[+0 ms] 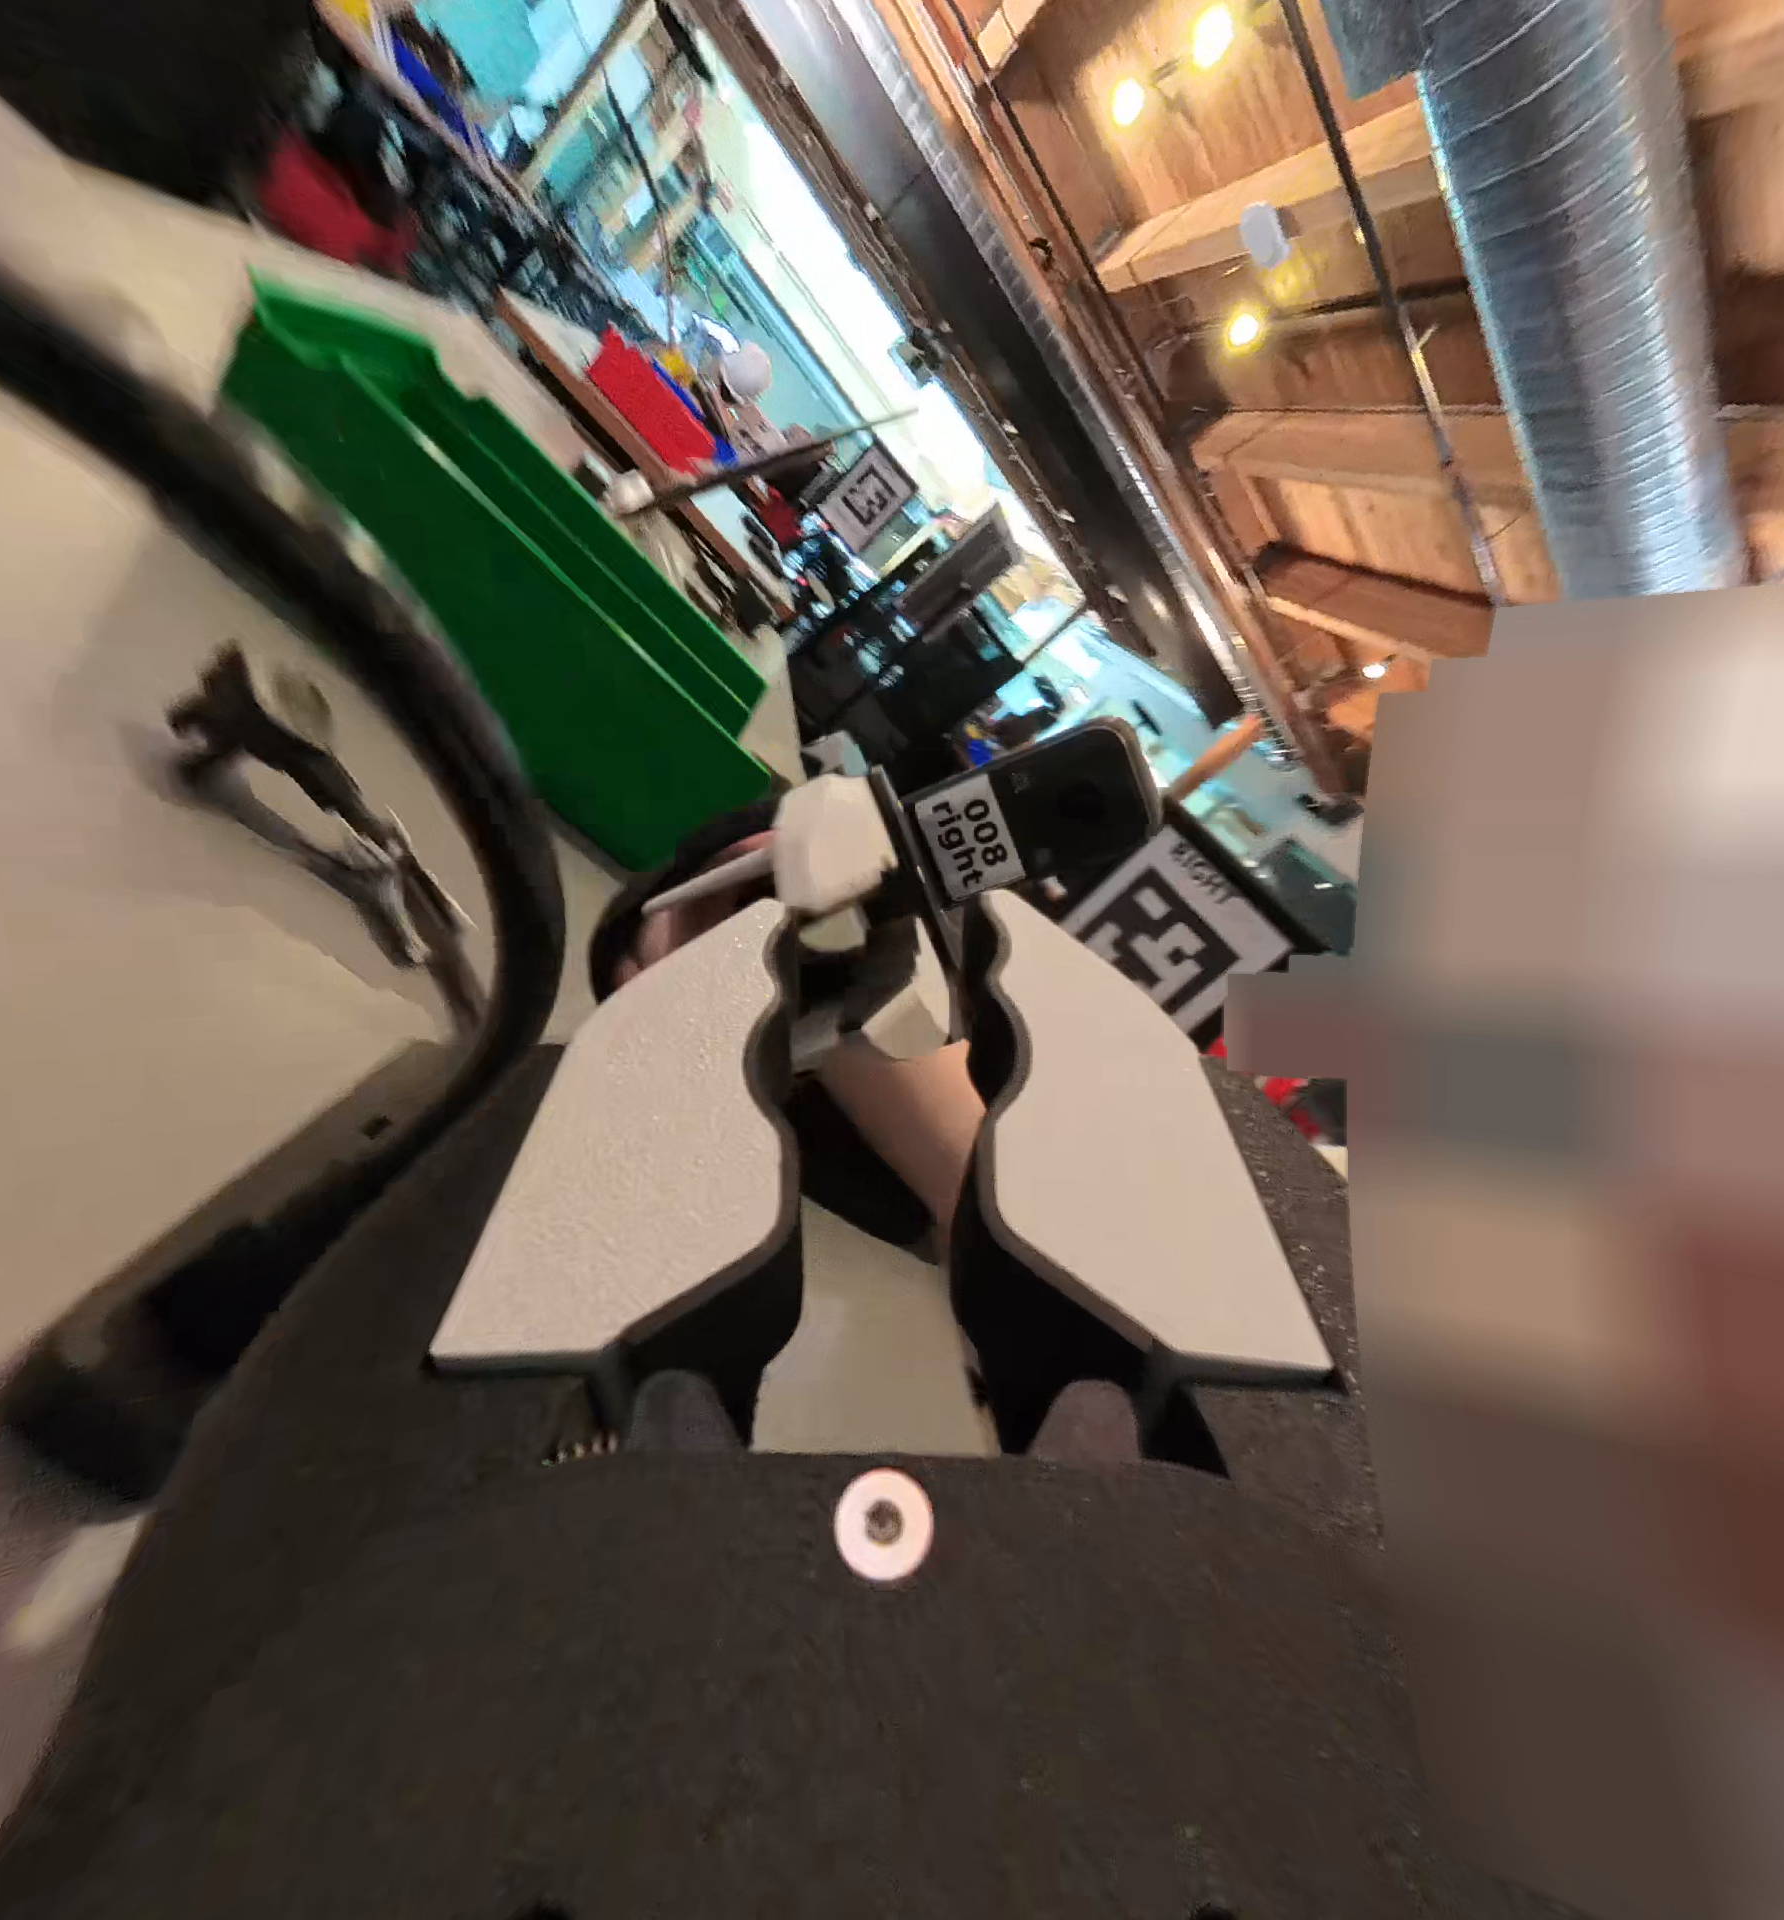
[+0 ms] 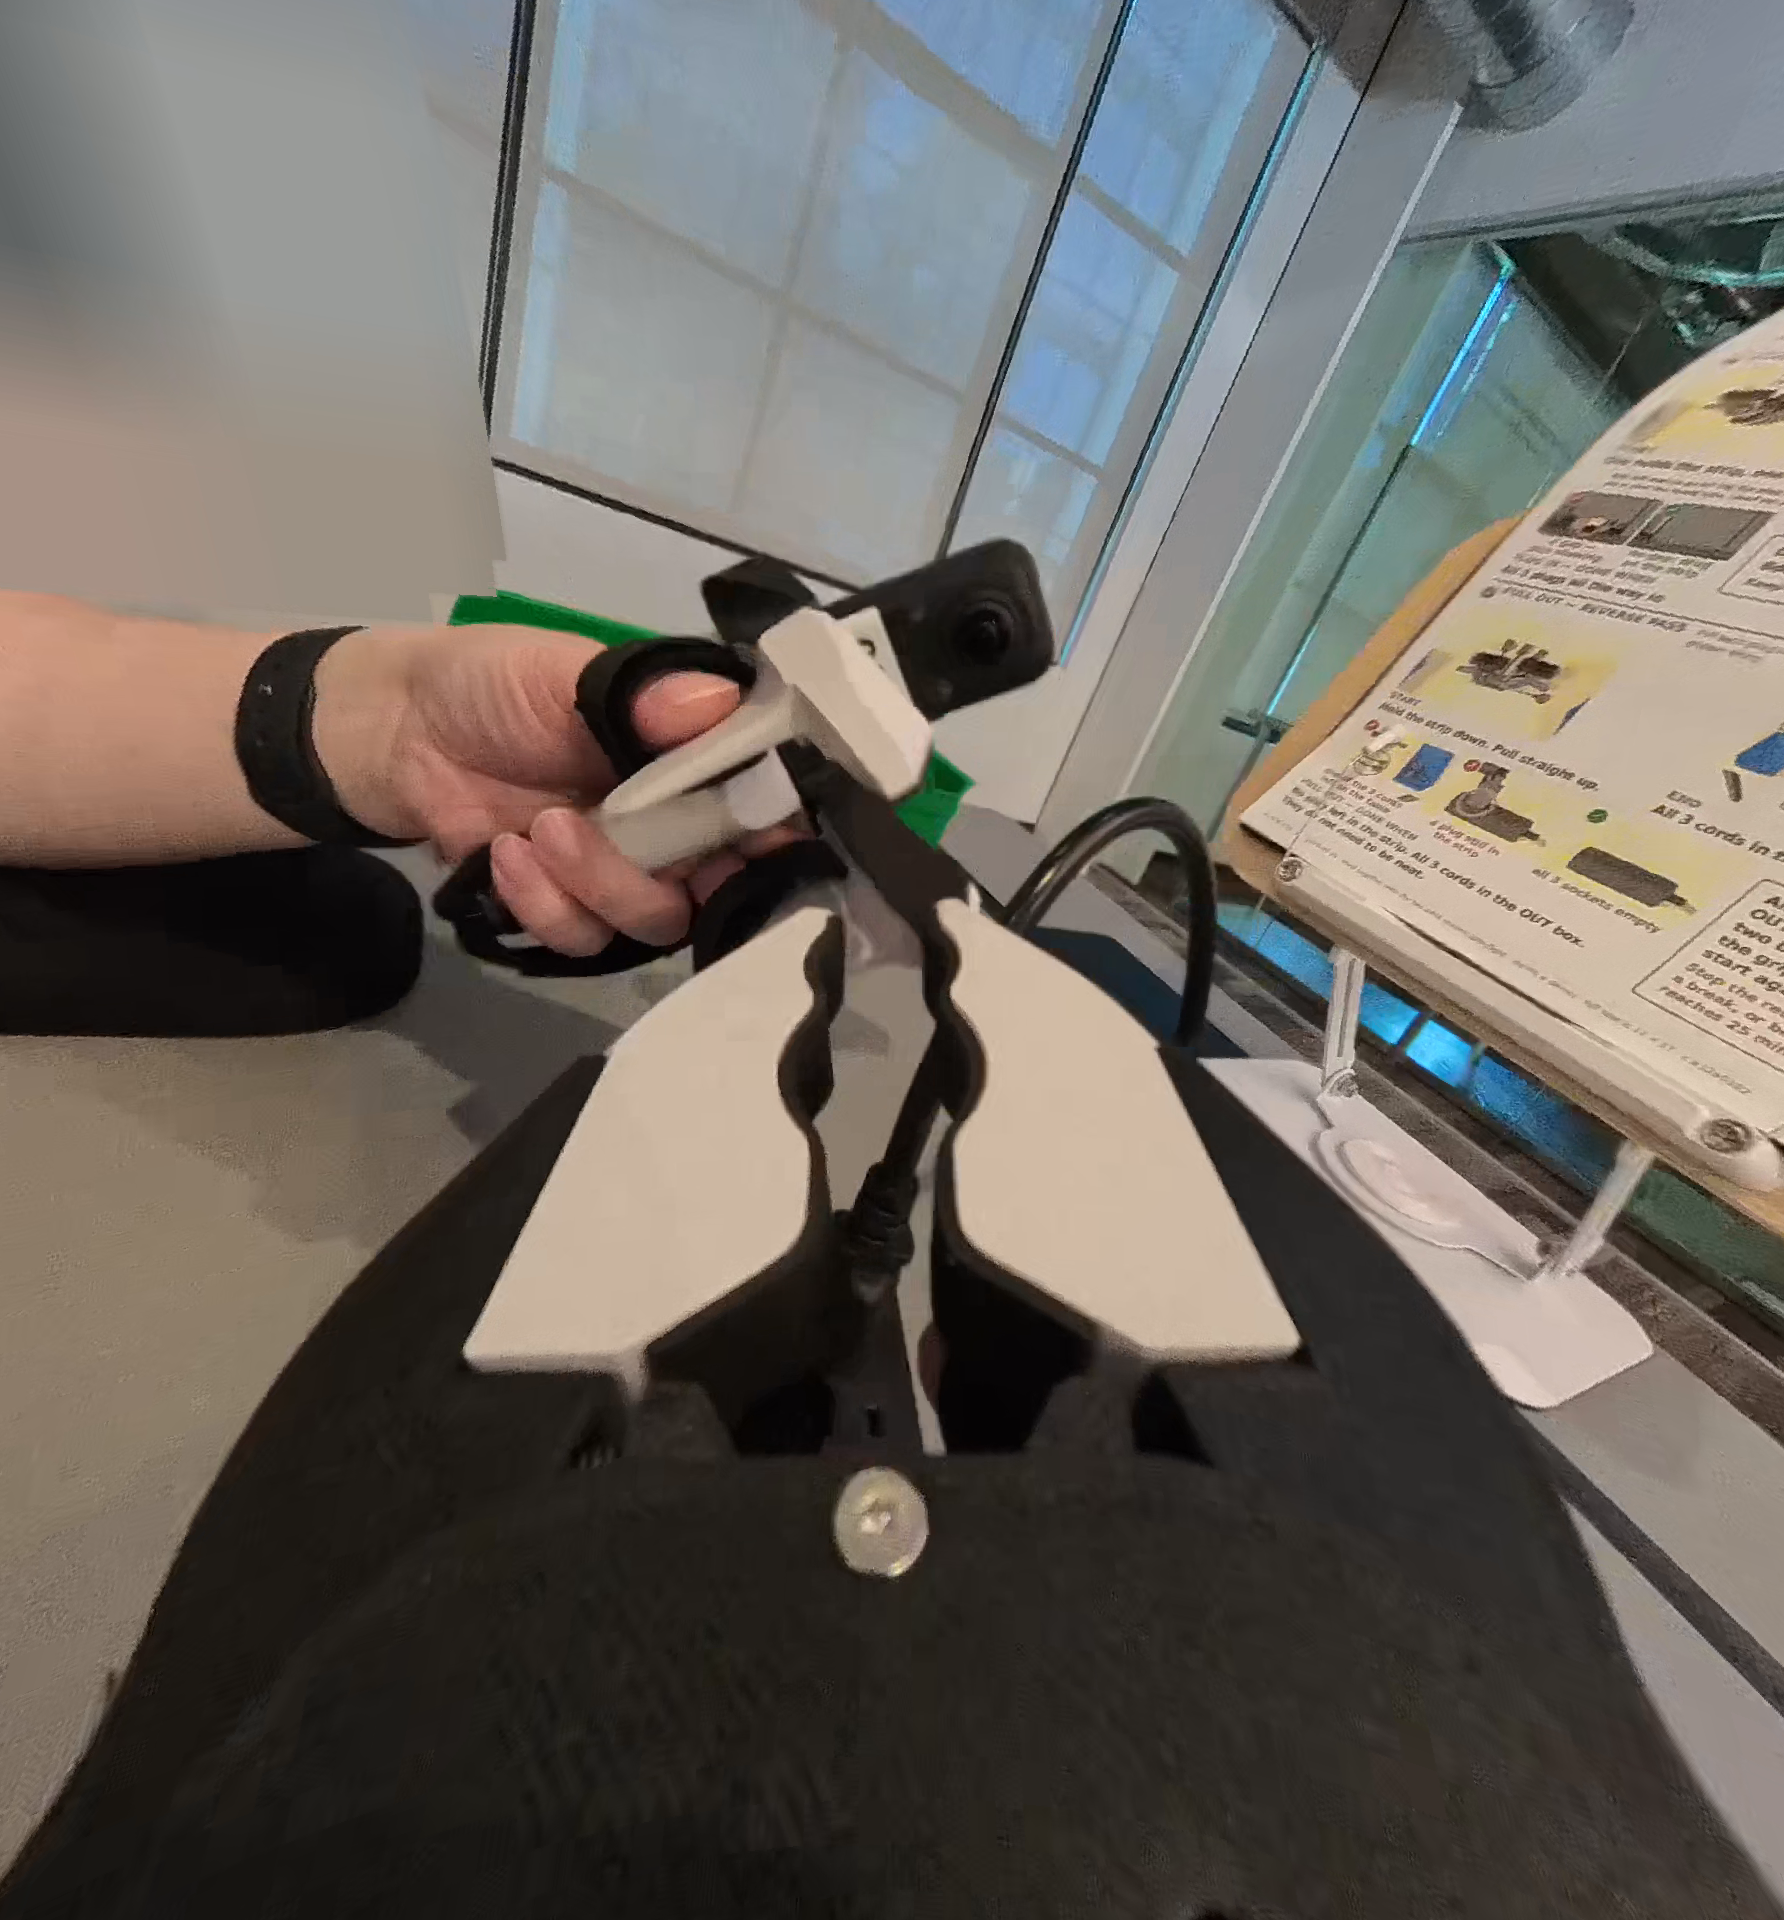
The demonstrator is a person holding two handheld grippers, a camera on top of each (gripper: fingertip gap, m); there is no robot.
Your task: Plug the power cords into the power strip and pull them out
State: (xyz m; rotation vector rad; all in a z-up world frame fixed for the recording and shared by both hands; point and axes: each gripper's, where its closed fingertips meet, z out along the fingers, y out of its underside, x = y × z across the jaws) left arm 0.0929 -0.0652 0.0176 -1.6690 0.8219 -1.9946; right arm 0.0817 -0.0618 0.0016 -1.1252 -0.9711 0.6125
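The pale grey worktop (image 2: 140, 1195) runs off to your left, and behind it stands a tall paned window (image 2: 815, 312). The left wrist view is steeply tilted and blurred: it takes in wooden ceiling beams (image 1: 1283, 208) and a ribbed silver duct (image 1: 1574, 312).

A green plastic bin (image 1: 514, 582) sits on the worktop. To your right a printed instruction sheet on a wooden board (image 2: 1594, 831) leans on a clear stand. A thick black cable (image 1: 472, 727) arcs close across the left view and hides part of the worktop. A blurred black boxy shape (image 1: 192, 1299) lies below it; you cannot tell whether that is the power strip.

Your left tongs (image 1: 883, 920) are part-way open with nothing between them, and your left hand (image 2: 514, 769), with a black wristband (image 2: 285, 727), grips their white handle. They point at your right tongs (image 2: 888, 920), almost tip to tip.

The thin black power cord (image 2: 909, 1122) lies lengthwise in the narrow gap of the right tongs. Whether they pinch it cannot be told.
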